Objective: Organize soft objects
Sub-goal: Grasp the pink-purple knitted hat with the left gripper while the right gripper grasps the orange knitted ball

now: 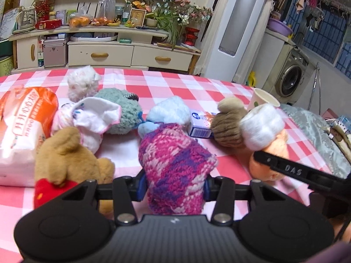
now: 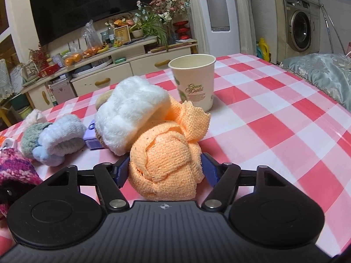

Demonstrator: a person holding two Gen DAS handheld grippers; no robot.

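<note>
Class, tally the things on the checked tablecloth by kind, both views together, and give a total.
Plush toys: 2 (bear, white one)
Rolled knits and cloths: 7
Paper cup: 1
Small box: 1
Tissue pack: 1
Total: 12

Warm, even indoor light; soft shadows under the plush toys. Fisheye bending curves the checkered tablecloth edges; corners vignette black; far items slightly blurred.

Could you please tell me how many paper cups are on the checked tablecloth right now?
1. A single paper cup stands upright on the far side of the tablecloth, just beyond the orange knitted bundle in the right gripper. Another could be hidden behind the soft items.
</note>
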